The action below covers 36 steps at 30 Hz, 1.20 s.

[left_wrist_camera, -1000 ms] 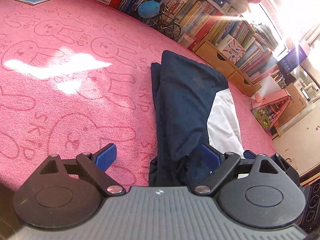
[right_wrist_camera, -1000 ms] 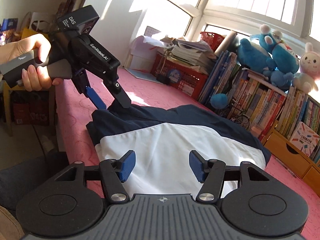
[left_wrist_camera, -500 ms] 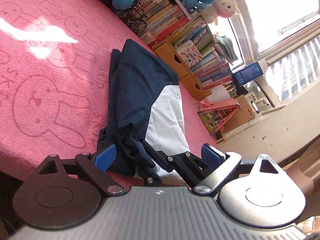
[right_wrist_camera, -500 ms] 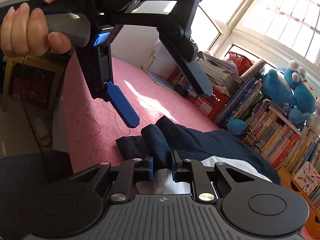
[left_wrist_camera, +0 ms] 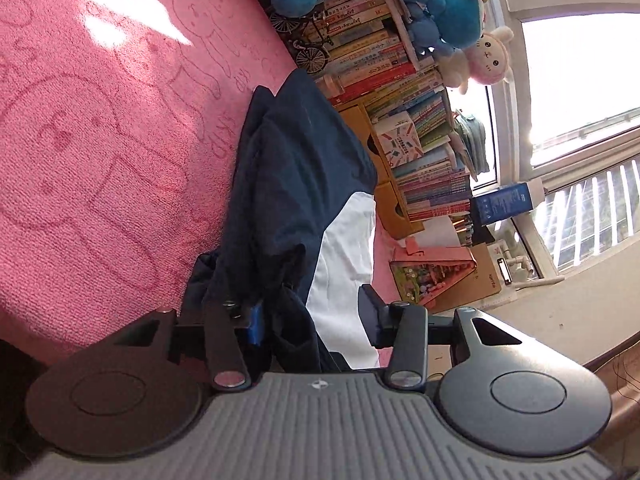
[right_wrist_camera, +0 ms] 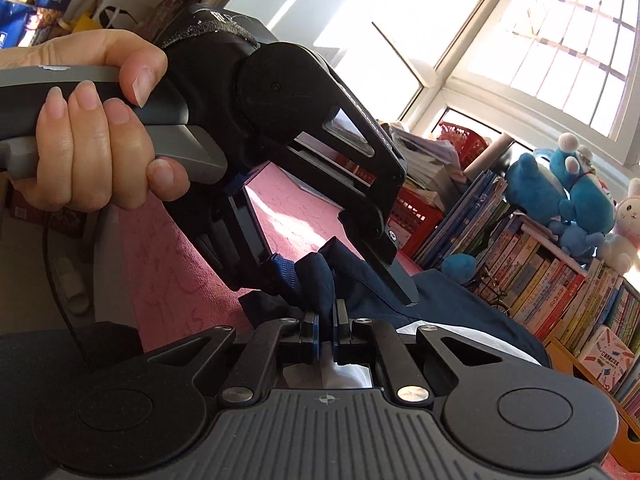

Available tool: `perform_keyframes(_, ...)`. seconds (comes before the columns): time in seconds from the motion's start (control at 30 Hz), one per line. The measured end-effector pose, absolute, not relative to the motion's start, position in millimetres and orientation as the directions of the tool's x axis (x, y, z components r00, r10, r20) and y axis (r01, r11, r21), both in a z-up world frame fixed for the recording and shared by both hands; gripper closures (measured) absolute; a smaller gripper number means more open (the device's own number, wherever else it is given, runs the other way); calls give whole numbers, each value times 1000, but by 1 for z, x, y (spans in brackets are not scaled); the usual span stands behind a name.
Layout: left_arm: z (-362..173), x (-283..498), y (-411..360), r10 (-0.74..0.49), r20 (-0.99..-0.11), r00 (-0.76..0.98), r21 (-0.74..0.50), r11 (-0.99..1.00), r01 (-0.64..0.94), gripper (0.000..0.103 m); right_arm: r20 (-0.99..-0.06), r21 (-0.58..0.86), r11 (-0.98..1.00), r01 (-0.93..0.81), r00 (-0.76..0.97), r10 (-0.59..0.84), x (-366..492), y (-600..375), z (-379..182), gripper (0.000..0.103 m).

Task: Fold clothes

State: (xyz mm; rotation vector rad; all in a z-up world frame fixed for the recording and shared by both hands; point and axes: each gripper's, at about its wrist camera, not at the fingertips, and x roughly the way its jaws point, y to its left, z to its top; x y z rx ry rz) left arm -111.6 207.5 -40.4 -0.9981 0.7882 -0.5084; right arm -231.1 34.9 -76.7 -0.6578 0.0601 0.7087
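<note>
Garment pinched by right gripper, left gripper seemingly agape

The pink bunny-print blanket carries pressed-in lettering just left of the navy garment, but it is too warped here to read surely. Spines on the books behind the garment, and the blue box by the window, are too small to read.

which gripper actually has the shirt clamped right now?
The right gripper: its jaws are shut on a bunched navy edge of the shirt. The left gripper is open, its fingers straddling the same bunch without closing on it.
</note>
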Motion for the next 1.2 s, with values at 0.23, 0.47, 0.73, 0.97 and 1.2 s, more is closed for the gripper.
perform_keyframes(0.23, -45, -115, 211, -657, -418, 627, -847, 532, -7, 98, -273, -539, 570, -621, 768, 579, -238, 18, -79, 85)
perform_keyframes(0.47, -21, -120, 217, -636, -390, 666, -811, 579, 79, 99, -274, -565, 573, -594, 790, 548, -244, -2, -82, 47)
perform_keyframes(0.73, -52, -121, 219, -637, -443, 630, -822, 569, -3, 99, -259, -578, 585, -569, 808, 530, -243, 7, -92, 34)
perform_keyframes(0.97, -47, -120, 222, -626, -474, 619, -798, 603, -2, 99, -249, -659, 509, -553, 800, 546, -246, 15, -95, 34)
perform_keyframes(1.2, -53, -121, 228, -630, -482, 609, -808, 588, -31, 99, -250, -758, 389, -524, 784, 568, -248, 34, -97, 34)
